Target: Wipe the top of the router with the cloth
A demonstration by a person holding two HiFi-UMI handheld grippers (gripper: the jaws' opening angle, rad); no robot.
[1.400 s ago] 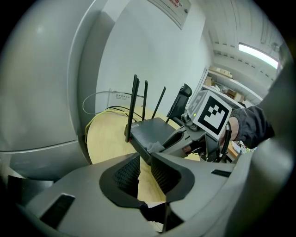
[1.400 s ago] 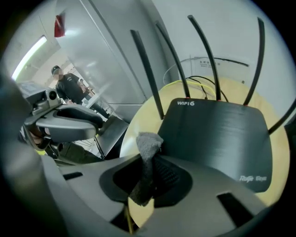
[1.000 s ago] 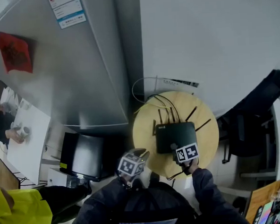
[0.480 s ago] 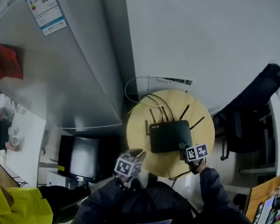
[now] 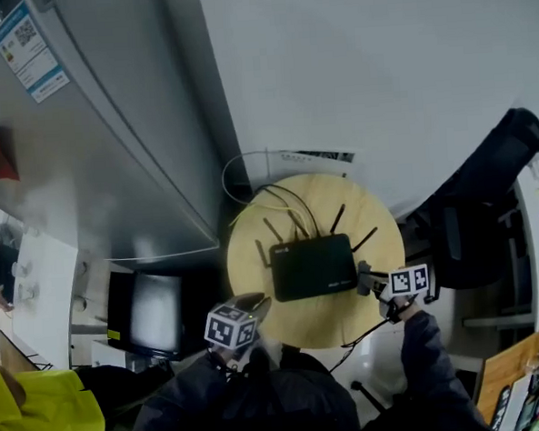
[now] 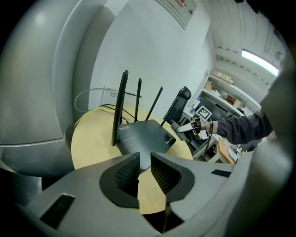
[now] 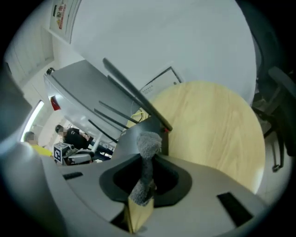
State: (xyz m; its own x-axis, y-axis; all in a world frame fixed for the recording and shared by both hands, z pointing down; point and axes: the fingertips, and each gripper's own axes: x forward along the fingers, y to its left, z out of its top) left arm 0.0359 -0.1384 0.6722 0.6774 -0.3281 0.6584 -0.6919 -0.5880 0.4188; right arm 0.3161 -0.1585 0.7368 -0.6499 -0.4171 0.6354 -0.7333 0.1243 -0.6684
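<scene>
A black router with several upright antennas lies in the middle of a round wooden table. My right gripper hovers at the router's right edge, shut on a grey cloth that sticks up between its jaws. In the right gripper view the router lies just past the cloth. My left gripper hangs at the table's near left rim, off the router. Its jaws stand close together with nothing between them, and the router is ahead of them. The right gripper shows beyond it.
A tall grey cabinet and a white wall stand behind the table. Yellow and white cables trail off the router's back. A black office chair is at the right, a dark monitor at the lower left, and a person in yellow beyond it.
My right gripper with the cloth has slid rightward, from over the router's near right corner to its right edge. The left gripper has stayed near the table's front rim.
</scene>
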